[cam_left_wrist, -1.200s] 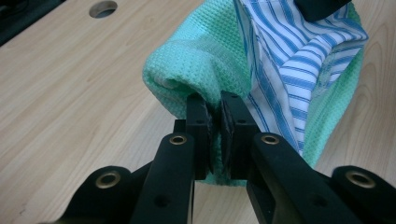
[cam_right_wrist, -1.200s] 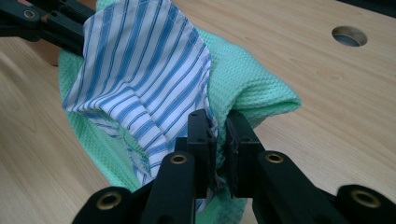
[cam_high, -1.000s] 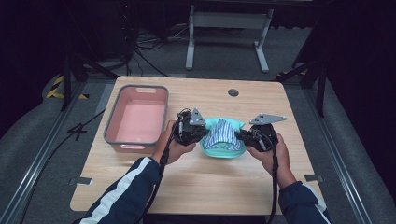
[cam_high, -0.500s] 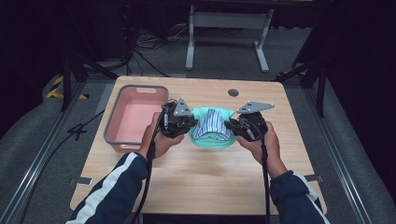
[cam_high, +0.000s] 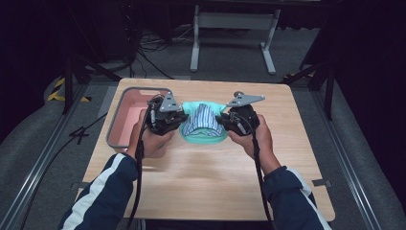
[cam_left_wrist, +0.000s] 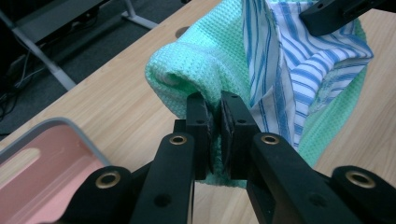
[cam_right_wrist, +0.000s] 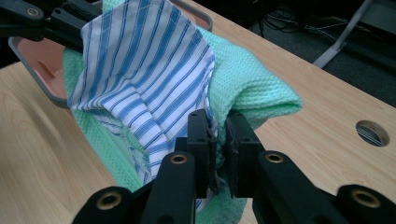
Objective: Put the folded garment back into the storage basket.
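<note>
A folded mint-green waffle cloth (cam_high: 206, 136) with a blue-and-white striped cloth (cam_high: 202, 120) lying on it hangs lifted between both grippers above the wooden table (cam_high: 210, 177). My left gripper (cam_high: 178, 120) is shut on the bundle's left edge; in the left gripper view its jaws pinch the green cloth (cam_left_wrist: 196, 70) beside the striped cloth (cam_left_wrist: 289, 70). My right gripper (cam_high: 226, 120) is shut on the right edge; in the right gripper view its jaws clamp the green cloth (cam_right_wrist: 252, 79) and the striped cloth (cam_right_wrist: 149, 70) together.
A pink bin (cam_high: 131, 122) with a grey rim stands at the table's left, close to my left hand. A round hole (cam_right_wrist: 371, 133) lies in the tabletop at the far side. A metal stand (cam_high: 232, 24) and cables are on the floor beyond the table.
Both grippers have carried the cloth bundle upward and toward the left, nearer the pink bin. Their grip has stayed the same.
</note>
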